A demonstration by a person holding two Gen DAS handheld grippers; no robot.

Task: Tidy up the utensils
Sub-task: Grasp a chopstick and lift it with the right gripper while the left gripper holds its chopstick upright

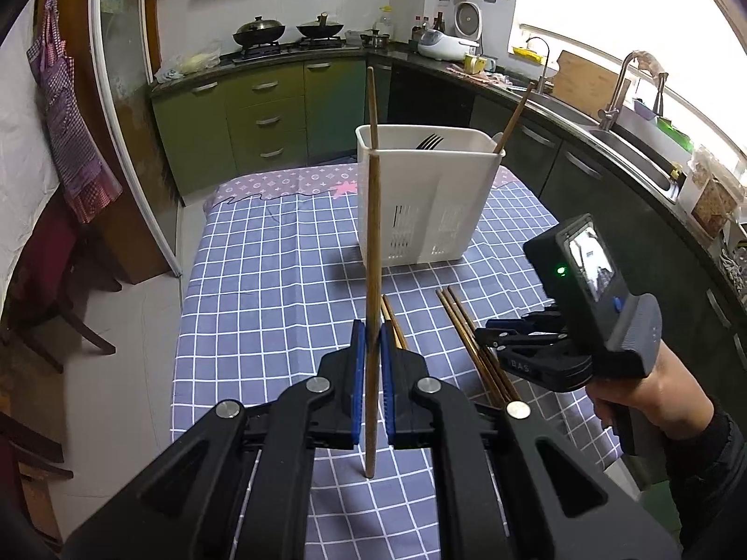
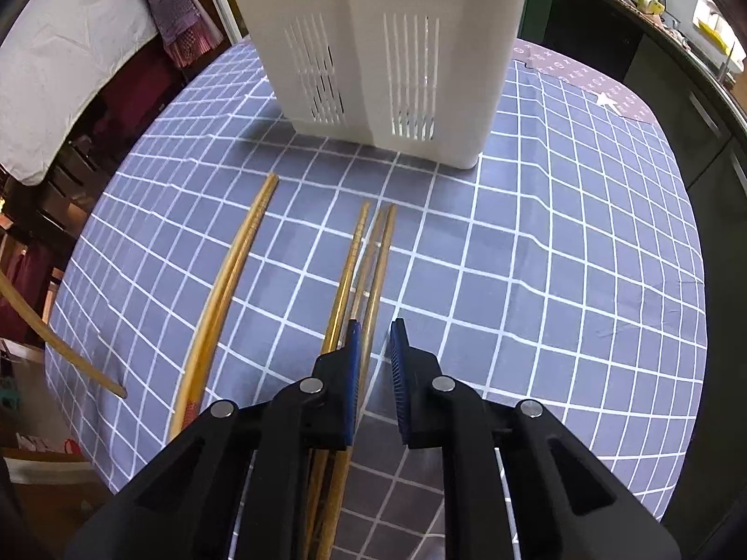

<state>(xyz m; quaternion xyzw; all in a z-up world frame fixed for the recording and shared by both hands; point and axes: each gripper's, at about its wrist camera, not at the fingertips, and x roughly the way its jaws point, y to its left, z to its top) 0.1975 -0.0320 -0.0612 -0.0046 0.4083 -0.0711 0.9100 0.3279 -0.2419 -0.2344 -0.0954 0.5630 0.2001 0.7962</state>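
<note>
The left gripper (image 1: 372,333) clamps a chopstick (image 1: 373,233) upright between its pads, pointing to 12 o'clock, while the right gripper (image 2: 375,333) hovers narrowly open over three chopsticks (image 2: 369,252).

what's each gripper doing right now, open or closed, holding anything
Left gripper: closed on one upright chopstick.
Right gripper: open, holding nothing, low over the chopsticks on the table.
</note>
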